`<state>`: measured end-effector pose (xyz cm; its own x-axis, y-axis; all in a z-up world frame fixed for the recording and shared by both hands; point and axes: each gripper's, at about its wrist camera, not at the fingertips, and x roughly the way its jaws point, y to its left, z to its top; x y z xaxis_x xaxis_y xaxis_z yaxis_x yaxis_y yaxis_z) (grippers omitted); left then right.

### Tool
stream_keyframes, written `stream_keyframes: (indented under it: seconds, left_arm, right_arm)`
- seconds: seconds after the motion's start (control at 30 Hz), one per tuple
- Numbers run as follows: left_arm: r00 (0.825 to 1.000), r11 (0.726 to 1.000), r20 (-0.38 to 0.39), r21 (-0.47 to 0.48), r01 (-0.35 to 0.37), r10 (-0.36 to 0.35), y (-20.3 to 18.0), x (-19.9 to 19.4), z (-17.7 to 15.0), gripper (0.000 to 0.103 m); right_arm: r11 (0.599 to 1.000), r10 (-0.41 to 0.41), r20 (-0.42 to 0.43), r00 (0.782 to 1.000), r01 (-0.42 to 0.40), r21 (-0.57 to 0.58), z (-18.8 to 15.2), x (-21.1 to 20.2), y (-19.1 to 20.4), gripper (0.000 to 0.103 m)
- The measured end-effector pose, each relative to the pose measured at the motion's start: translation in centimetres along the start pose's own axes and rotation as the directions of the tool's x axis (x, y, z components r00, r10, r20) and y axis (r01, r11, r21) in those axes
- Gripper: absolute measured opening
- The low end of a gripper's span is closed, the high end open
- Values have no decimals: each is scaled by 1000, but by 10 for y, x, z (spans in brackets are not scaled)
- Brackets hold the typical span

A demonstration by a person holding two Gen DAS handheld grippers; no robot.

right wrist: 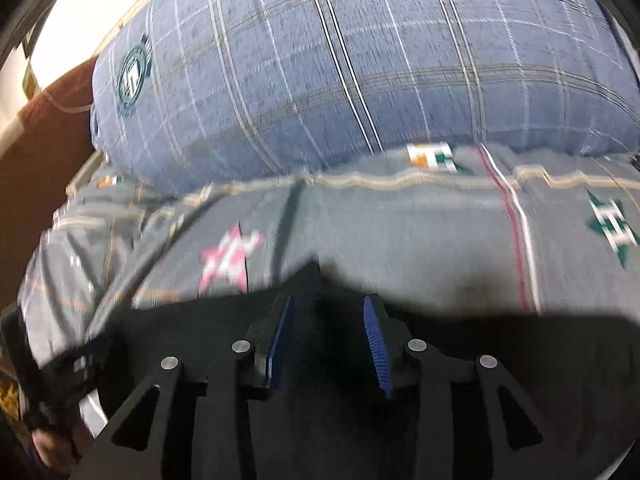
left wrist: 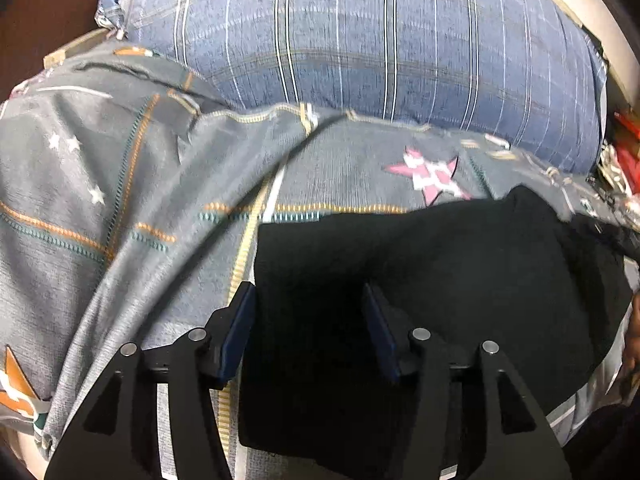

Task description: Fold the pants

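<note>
Left wrist view: black pants (left wrist: 420,280) between parted jaws.

1. Pants (left wrist: 420,280): plain black
2. Bedsheet (left wrist: 120,184): grey, crossed by orange and teal stitched lines, with small white stars and a pink-and-white star (left wrist: 430,176)
3. Pillow (left wrist: 360,40), far side: blue plaid with white and dark stripes, teal round emblem (right wrist: 132,76)
4. Gripper pads (right wrist: 374,340): blue

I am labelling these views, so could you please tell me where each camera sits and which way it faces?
Left wrist: on the left tongs, tilted down at the black pants on the grey bedsheet; both fingers show.
Right wrist: on the right tongs, tilted down at the pants; both fingers show.
Shared: pants, sheet, pink star, blue plaid pillow.
</note>
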<state>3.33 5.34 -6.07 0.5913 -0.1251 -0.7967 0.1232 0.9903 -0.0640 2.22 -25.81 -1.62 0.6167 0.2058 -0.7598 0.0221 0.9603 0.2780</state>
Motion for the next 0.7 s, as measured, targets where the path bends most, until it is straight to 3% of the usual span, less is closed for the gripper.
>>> stream_keyframes:
  seconds: [0.07,0.17,0.2,0.27,0.37,0.43,0.53,0.63,0.7]
  left_arm:
    - [1000,1000,-29,-5,6,-6,2,10,-1,58]
    - [1000,999,-24,-33,-13,12,7,12,-1,74]
    - [1000,999,-24,-44,-7,5,10,12,-1,75]
    - [1000,997,-6,-82,10,-11,15,6,-2,74]
    - [993,998,117,-62,6,2,12,-19,-3,74]
    - [975,1000,224,-24,5,1,2,-41,-4,74]
    - [949,997,306,14,77,-78,-20,-69,-4,74]
    - [945,975,256,131,177,-206,-64,-78,1,74]
    - [949,960,210,205,192,-235,-93,-76,7,75]
  right_arm:
    - [1000,-27,-8,1000,27,9,-19,-5,-3,38]
    - [998,-51,-60,997,53,36,-44,8,-19,40]
    - [999,-30,-10,1000,30,28,-48,0,-21,40]
    - [999,-37,-34,999,38,22,-51,-9,-23,40]
    - [995,36,86,996,-43,90,-61,-52,-46,46]
    - [980,51,152,987,-79,180,-73,-81,-73,58]
    - [925,50,303,952,-158,345,-93,-123,-131,61]
    - [837,-7,384,923,-205,508,-113,-147,-186,62]
    - [805,-48,367,929,-182,565,-122,-149,-202,62]
